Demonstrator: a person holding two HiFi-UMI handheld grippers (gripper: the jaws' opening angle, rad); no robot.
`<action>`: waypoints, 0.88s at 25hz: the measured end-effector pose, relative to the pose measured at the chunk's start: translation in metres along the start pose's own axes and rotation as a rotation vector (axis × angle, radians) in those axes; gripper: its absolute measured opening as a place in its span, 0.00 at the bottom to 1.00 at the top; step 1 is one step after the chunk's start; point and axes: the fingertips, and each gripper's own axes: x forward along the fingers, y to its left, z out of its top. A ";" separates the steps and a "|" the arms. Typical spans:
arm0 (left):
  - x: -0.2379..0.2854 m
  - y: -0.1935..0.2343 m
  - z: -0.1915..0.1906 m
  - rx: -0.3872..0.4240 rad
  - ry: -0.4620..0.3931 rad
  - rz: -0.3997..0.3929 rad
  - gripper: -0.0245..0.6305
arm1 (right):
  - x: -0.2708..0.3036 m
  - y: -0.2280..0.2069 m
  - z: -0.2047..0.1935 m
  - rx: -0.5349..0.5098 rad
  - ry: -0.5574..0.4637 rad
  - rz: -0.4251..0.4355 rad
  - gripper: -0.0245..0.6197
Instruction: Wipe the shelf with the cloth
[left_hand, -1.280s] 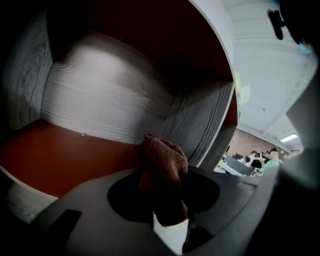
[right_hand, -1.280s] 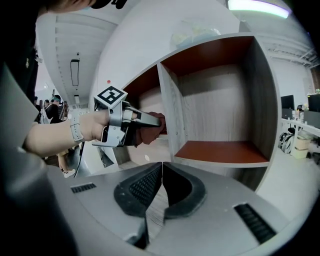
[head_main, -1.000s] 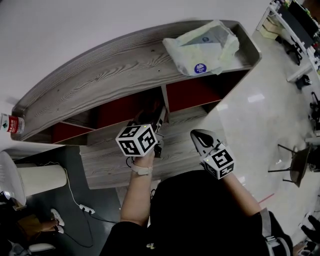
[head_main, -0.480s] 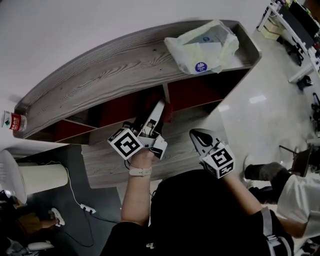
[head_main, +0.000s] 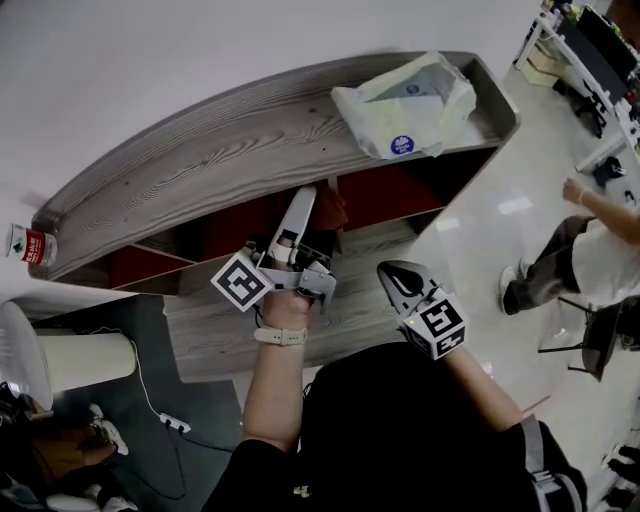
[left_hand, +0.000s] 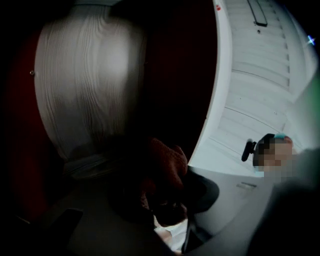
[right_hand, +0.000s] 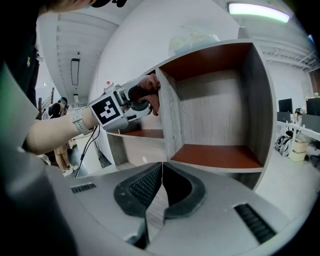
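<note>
Left forearm (head_main: 272, 385): bare, with a pale wristband, reaching from the near side up to the shelf front.
Right gripper (head_main: 397, 280): held low and near, right of the other tool and short of the shelf; its jaws are pressed together with nothing between them, tips pointing at the lower shelf board.
Left gripper (head_main: 300, 215): farther in, its marker cube on the near left, its long pale finger aimed into the upper row of the shelf; jaws clenched on the cloth.
Cloth (left_hand: 167, 162): dark red and bunched in the left gripper's jaws. From the right gripper's camera it (right_hand: 151, 92) sits against the front edge of the divider, at the top left corner of the open right-hand compartment.
Divider (right_hand: 170, 120): grey wood-grain upright between two compartments.
Shelf (head_main: 200, 160): long grey wood-grain unit with red boards and panels inside, against the far white wall.
Plastic bag (head_main: 410, 95): pale and crumpled with a round blue label, lying on the shelf top towards its right end, well apart from the cloth.
Bottle (head_main: 25, 245): red-labelled, at the left end of the shelf top.
Second person (head_main: 585, 250): on the shiny floor at the far right, only partly in frame.
</note>
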 end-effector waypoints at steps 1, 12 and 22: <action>0.001 0.005 0.002 -0.020 -0.011 0.007 0.24 | 0.000 -0.002 0.000 0.000 -0.001 -0.004 0.04; -0.001 0.063 0.004 -0.137 -0.035 0.197 0.24 | -0.003 -0.008 0.003 0.006 -0.010 -0.034 0.04; -0.036 0.092 -0.025 -0.197 -0.002 0.323 0.24 | -0.004 0.004 -0.010 0.018 0.016 -0.005 0.04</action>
